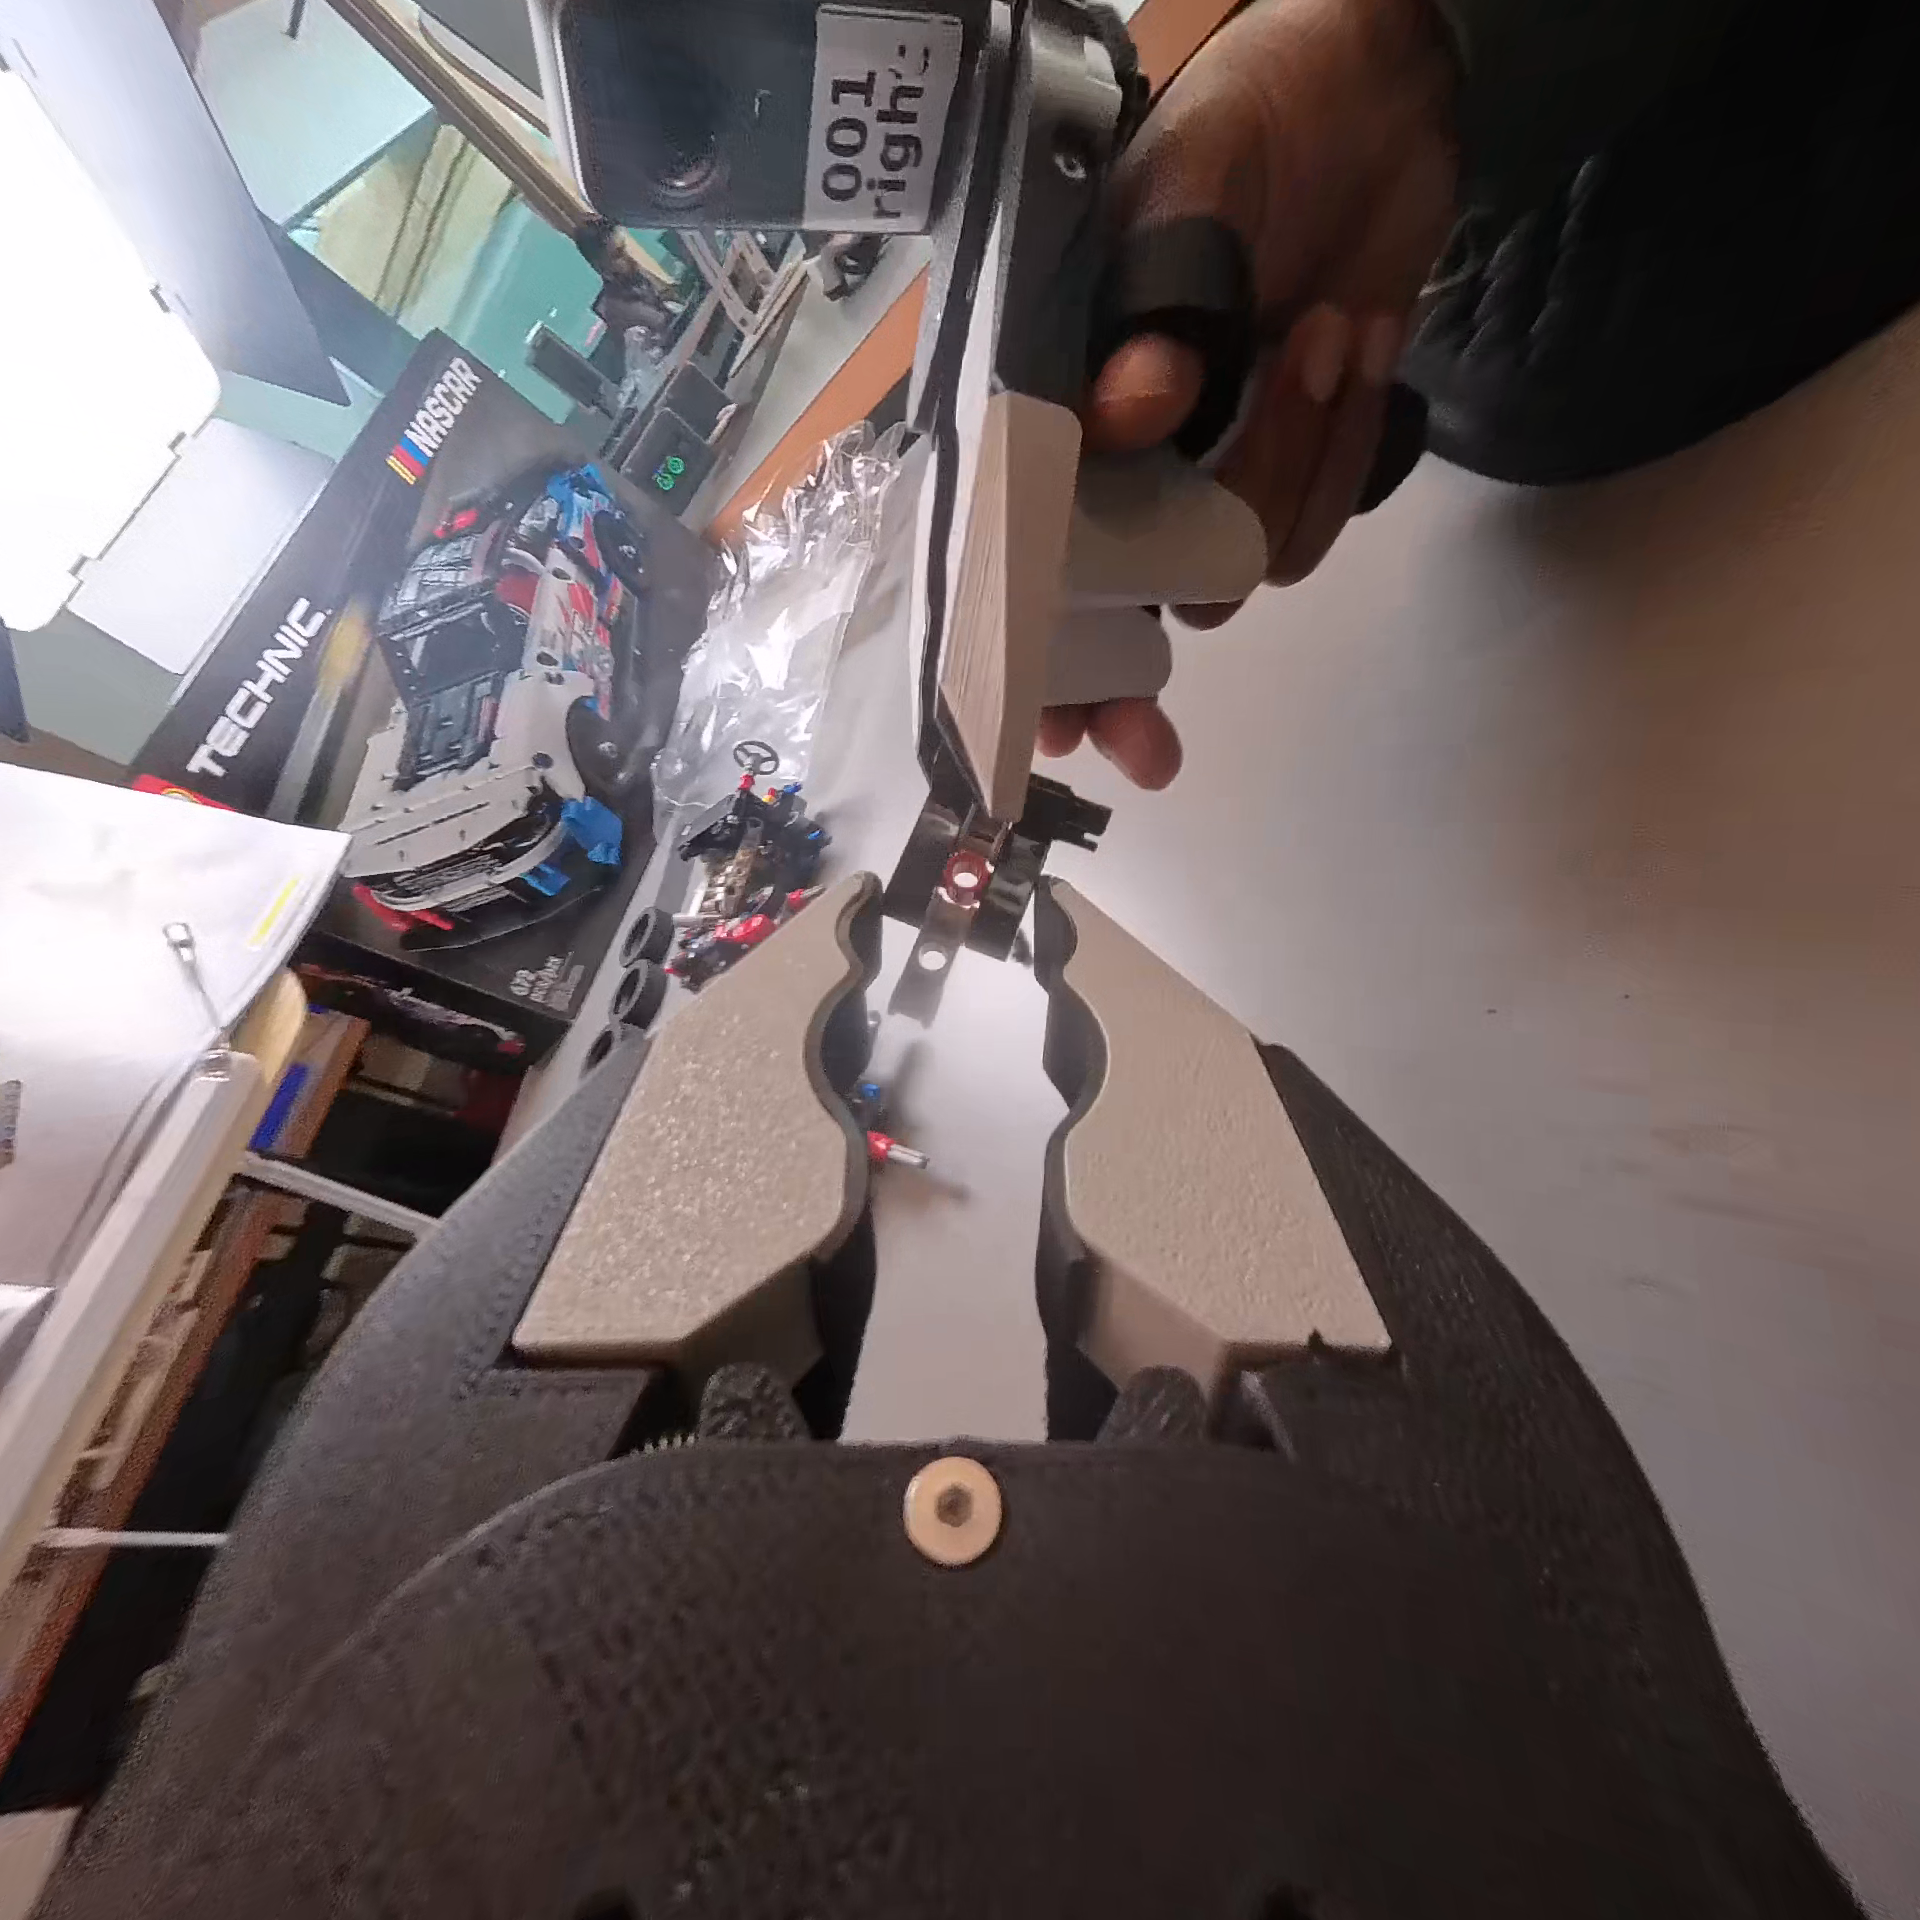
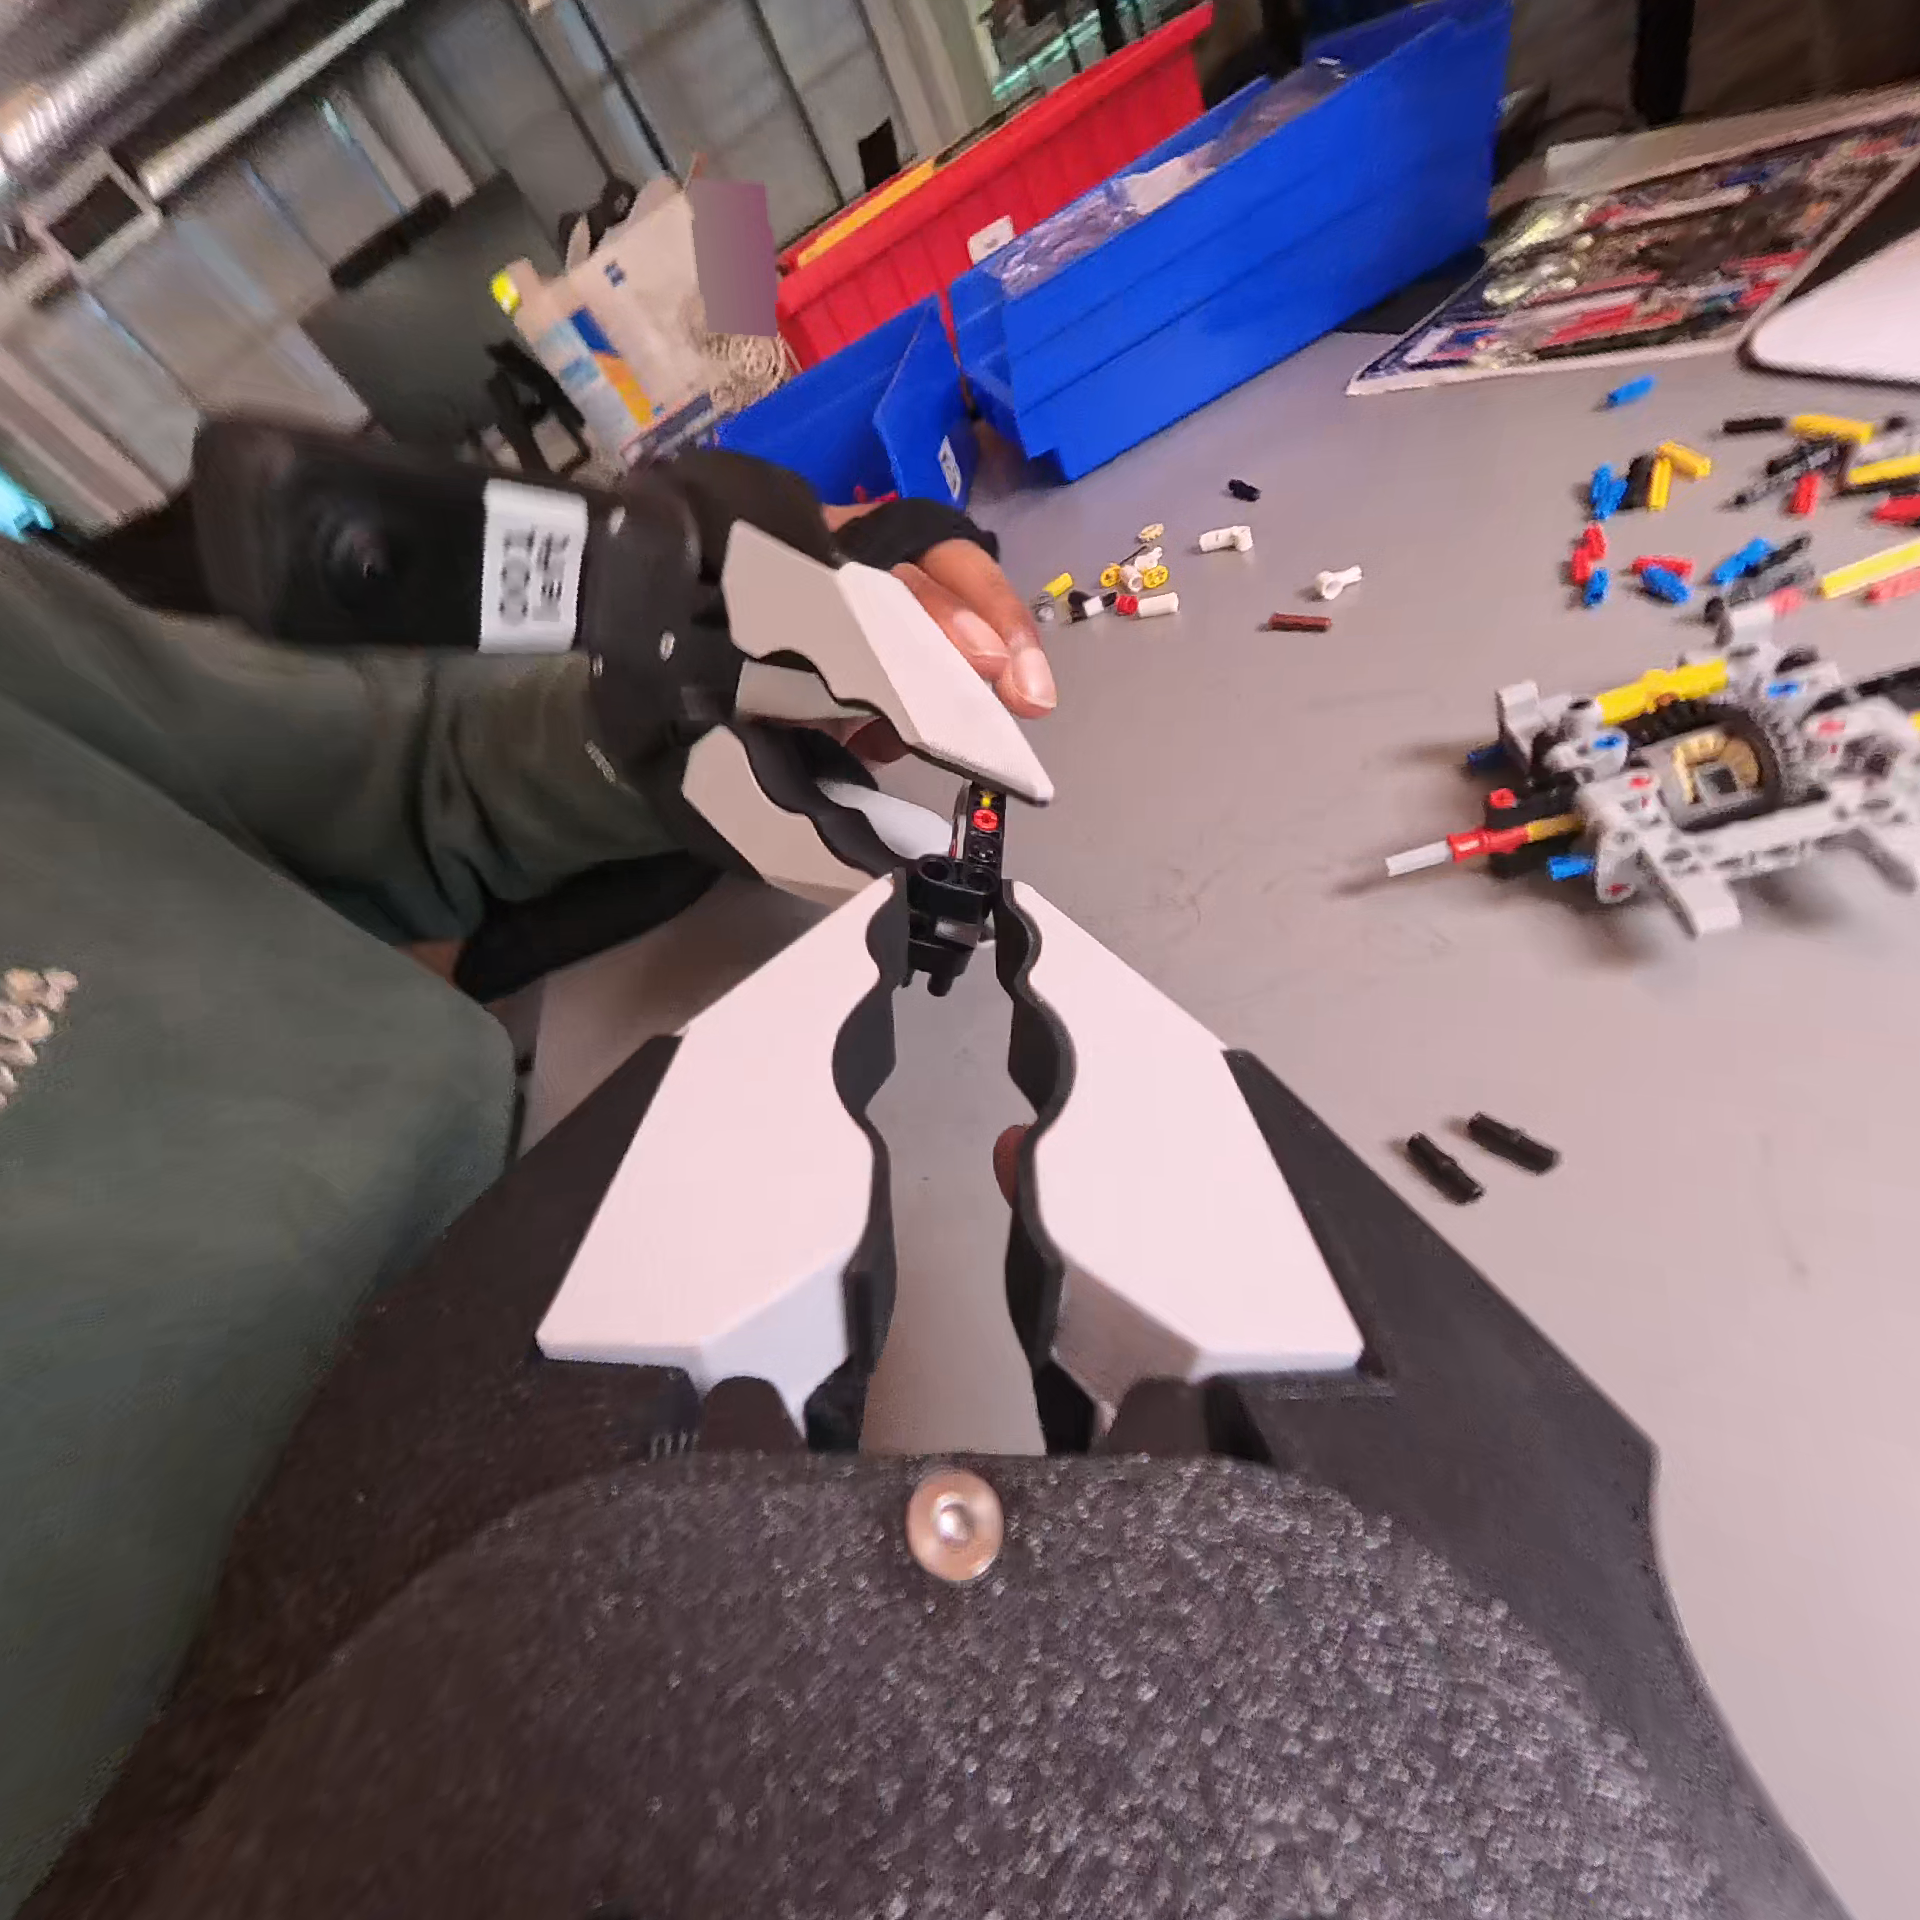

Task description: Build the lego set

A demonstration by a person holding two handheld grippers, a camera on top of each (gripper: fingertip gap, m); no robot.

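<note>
— What do we hold?
— A small black brick assembly [image 2: 948, 906], pinched at the tips of our right gripper [image 2: 943, 914], raised above the table [image 2: 1299, 935].
— And the left gripper [image 2: 971, 821]?
— Its jaws close on the assembly's upper beam with the red pin [image 2: 987, 821], perhaps to steady it.
— Hands?
— Both angled inward, meeting tip to tip.

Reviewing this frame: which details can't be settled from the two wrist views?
- Left wrist view: whether the left gripper presses the black brick assembly; the contact is tiny and shadowed.
- Left wrist view: the right gripper fingertips, hidden behind its own finger.
- Right wrist view: the assembly's far end, covered by the left gripper's upper finger.
- Right wrist view: the loose bricks, too small and blurred.
</note>
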